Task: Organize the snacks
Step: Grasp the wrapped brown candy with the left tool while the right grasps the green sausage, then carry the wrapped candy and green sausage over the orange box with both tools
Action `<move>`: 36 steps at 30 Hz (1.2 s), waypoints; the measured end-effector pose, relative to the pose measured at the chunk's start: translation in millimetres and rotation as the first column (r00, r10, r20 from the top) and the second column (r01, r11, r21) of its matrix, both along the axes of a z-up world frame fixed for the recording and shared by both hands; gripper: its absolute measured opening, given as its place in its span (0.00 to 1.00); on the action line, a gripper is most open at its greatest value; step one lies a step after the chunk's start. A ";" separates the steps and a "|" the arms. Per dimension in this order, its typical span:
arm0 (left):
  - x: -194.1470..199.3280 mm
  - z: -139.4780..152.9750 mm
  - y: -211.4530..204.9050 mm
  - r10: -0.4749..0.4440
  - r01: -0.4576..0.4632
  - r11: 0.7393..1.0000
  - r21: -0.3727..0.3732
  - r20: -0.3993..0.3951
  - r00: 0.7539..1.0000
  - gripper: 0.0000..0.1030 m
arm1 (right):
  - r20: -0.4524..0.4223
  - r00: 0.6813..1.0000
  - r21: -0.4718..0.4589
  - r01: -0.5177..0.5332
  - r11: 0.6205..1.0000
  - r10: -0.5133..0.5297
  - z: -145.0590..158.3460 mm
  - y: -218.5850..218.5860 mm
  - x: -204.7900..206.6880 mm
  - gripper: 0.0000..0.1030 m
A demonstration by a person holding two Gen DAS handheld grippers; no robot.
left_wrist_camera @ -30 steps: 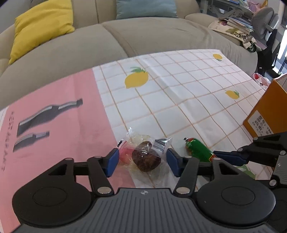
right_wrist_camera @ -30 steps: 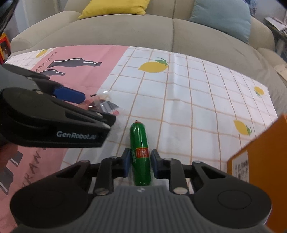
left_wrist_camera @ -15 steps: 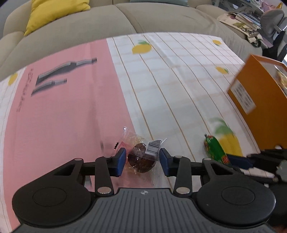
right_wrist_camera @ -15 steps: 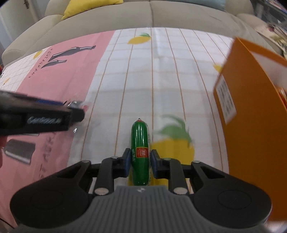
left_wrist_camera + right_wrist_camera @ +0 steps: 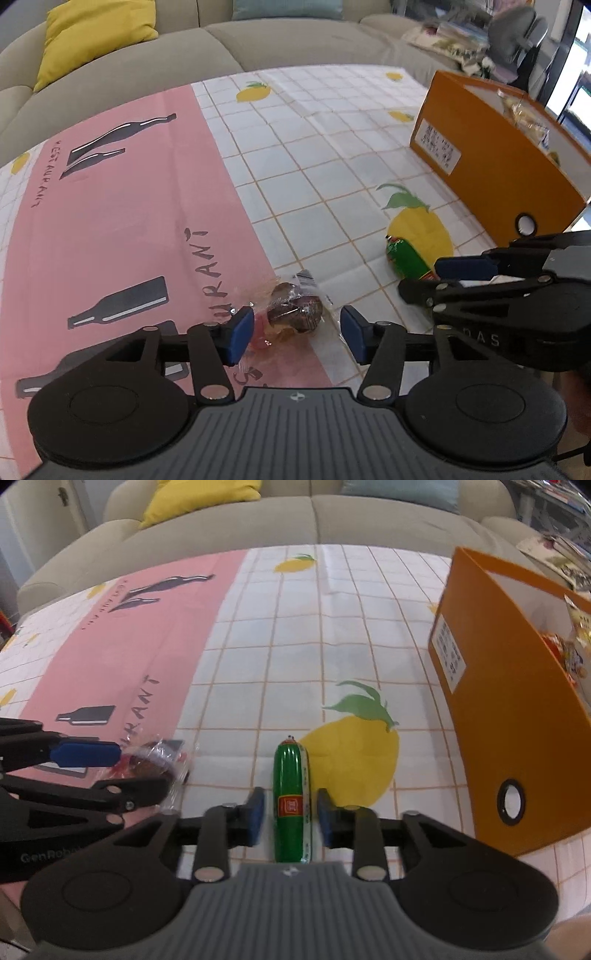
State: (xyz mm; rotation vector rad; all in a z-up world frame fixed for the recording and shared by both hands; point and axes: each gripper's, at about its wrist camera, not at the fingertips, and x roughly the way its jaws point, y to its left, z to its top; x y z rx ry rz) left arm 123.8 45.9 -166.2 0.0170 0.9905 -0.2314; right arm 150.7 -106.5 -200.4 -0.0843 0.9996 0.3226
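Your left gripper (image 5: 295,330), black with blue pads, has its jaws opening, and neither pad presses on the clear-wrapped brown round snack (image 5: 295,312) that lies between them on the pink and white printed tablecloth (image 5: 155,229). A pink sweet (image 5: 258,332) in the same crinkled wrap sits against the left pad. To the right of this tool lies the green plastic sausage stick (image 5: 406,258), with the other gripper over it, and beyond that stands the orange cardboard box (image 5: 491,177) with snacks already inside.

Your right gripper (image 5: 290,818) is also spreading its jaws, and there is a clear gap on both sides of the sausage stick (image 5: 291,797), which lies lengthwise between the pads on the cloth. The orange box (image 5: 491,716) stands just to the right of this tool, open at the top. The left tool and the wrapped brown snack (image 5: 155,762) are close on the left.

Judging from this, you are letting both snacks go on the cloth short of the box. Next you will probably need to take a surer hold of each, lift, and carry it right over the box's rim. Mind the loose wrap; it may slip.
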 end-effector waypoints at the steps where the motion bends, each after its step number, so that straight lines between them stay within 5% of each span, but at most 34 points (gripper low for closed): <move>1: -0.8 -0.5 1.9 -0.002 0.002 1.000 -0.013 0.011 1.000 0.64 | 0.003 1.000 0.002 -0.007 1.000 0.007 0.1 -0.5 -0.5 0.36; 18: 0.2 -16.0 3.9 0.018 -0.017 0.999 -0.028 0.050 0.999 0.70 | 0.007 1.000 0.026 -0.006 1.000 0.006 -6.9 -3.5 4.7 0.35; 24: -0.8 -17.8 -0.4 0.017 -0.017 1.000 -0.005 0.082 0.996 0.60 | 0.002 1.000 0.020 -0.011 1.000 0.011 -9.1 -0.9 4.5 0.21; 30: -4.4 -17.0 -3.1 0.035 -0.035 0.999 0.002 0.107 0.994 0.45 | 0.006 1.000 0.014 -0.014 1.000 0.014 -9.5 -0.2 4.7 0.21; 36: -6.3 -9.1 2.1 0.081 -0.077 0.996 -0.048 0.086 0.993 0.42 | -0.028 0.999 0.079 0.029 0.997 -0.026 -7.8 -8.5 8.4 0.20</move>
